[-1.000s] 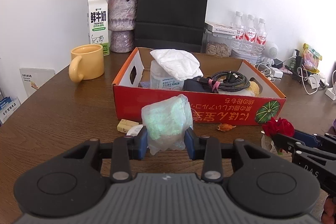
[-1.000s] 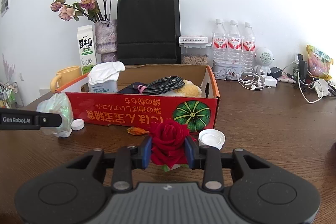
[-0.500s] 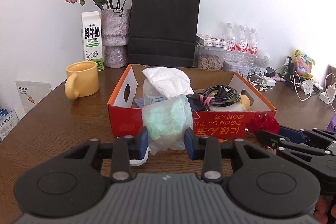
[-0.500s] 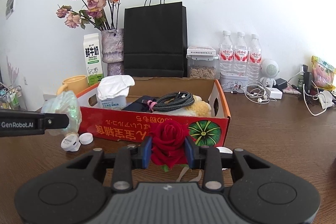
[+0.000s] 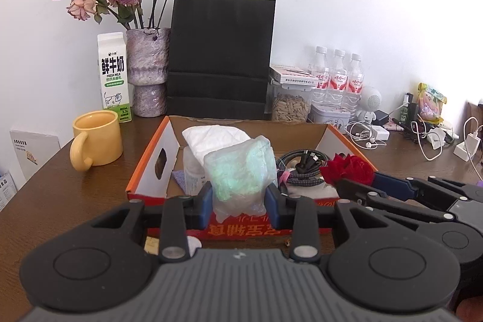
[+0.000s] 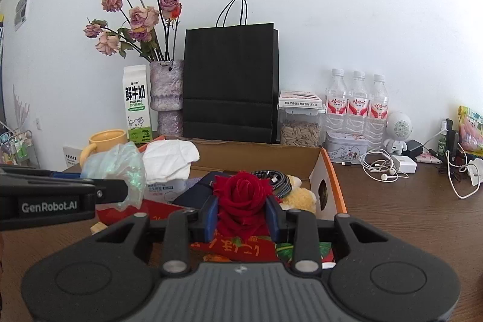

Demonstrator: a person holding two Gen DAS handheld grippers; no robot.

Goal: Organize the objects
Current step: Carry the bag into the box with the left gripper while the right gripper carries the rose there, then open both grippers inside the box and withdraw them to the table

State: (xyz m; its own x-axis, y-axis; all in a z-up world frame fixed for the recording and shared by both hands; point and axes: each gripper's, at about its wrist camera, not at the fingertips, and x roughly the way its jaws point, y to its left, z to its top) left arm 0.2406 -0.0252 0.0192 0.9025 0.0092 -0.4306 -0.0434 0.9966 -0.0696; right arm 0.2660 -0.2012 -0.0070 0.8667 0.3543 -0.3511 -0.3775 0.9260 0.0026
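Left tool [image 5: 239, 198] pinches a soft, light, crinkly plastic bag [image 5: 241, 171] by its bunched middle, right tool [image 6: 241, 216] holds a fragile red rose [image 6: 243, 195] at its head, both above the near wall of the cardboard box [image 5: 157, 153]; likely crushable, so gentle grip.

I take the cardboard box [image 5: 338, 138] as my landmark. In it lie a tissue pack [image 5: 211, 138] at left and a coiled cable [image 5: 302, 163] at right. Behind the box stands a paper bag [image 5: 222, 56] — a vase [image 5: 148, 71] and milk carton [image 5: 113, 77] left of that. A mug [image 5: 96, 141] sits left of the box; water bottles [image 5: 338, 80] stand behind it, to the right.
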